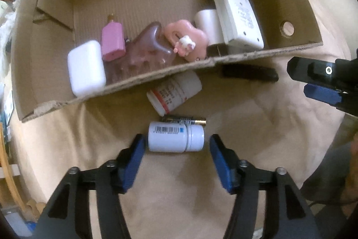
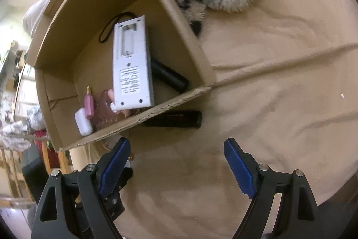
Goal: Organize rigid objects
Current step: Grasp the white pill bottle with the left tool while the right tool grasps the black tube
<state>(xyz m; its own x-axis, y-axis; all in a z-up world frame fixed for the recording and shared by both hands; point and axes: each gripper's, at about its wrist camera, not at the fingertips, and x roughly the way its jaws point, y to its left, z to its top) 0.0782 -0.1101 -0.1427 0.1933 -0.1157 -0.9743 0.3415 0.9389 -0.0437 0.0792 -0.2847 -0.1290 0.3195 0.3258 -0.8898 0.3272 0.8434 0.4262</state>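
Two tongs point down at a tan cloth-covered surface [image 1: 257, 127]. Left tongs [image 1: 176, 143]: jaws part-open around a white bottle [image 1: 174, 138] lying on its side; the left pad looks about touching its base, the right pad stands clear of the cap, so no firm grip shows. Just behind the bottle lies a battery [image 1: 190, 120], then a second white bottle [image 1: 174, 93] with a red band, against the near wall of a cardboard box [image 1: 156, 75]. Right tongs [image 2: 176, 149]: jaws wide apart and empty; beyond them a black cylinder [image 2: 174, 119] rests outside the box wall. Inside the box: white case [image 1: 86, 68], pink bottle [image 1: 113, 41], pink comb [image 1: 143, 53], pink charm [image 1: 185, 39], white cup [image 1: 207, 24], and a white remote [image 2: 132, 64] leaning back-side up.
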